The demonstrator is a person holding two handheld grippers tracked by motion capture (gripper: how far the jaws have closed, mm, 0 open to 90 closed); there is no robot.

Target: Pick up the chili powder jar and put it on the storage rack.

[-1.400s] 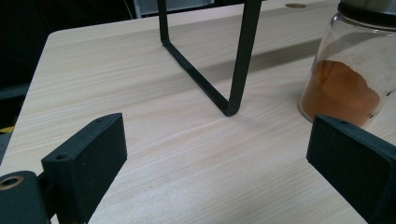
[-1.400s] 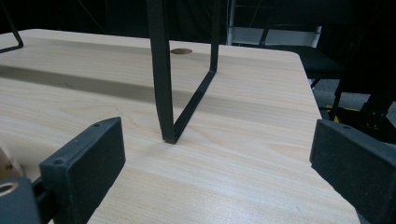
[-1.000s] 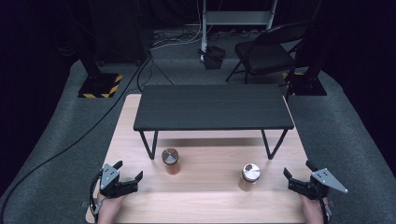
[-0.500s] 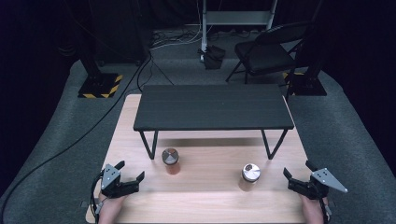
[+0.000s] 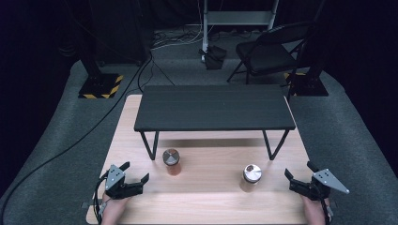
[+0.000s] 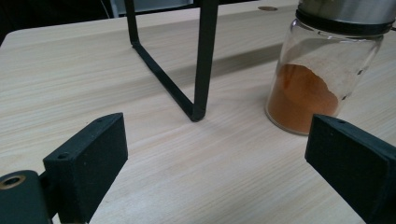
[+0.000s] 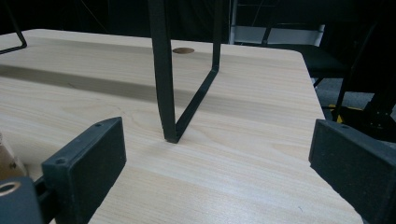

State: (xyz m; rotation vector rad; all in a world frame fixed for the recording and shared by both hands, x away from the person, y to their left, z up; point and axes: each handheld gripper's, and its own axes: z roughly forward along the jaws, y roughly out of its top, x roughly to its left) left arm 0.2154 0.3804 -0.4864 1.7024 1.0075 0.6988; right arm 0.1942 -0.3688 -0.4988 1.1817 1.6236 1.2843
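Both hand-held grippers sit low at the near edge of the pale wooden table [image 5: 206, 206], jaws spread wide and holding nothing: the left hand-held gripper [image 5: 137, 172] points toward a glass jar of orange powder [image 5: 172, 162] with a metal lid, the right hand-held gripper [image 5: 298, 174] rests near a second jar [image 5: 251, 176]. Behind the jars stands a small black bench [image 5: 213, 108] on thin metal legs.
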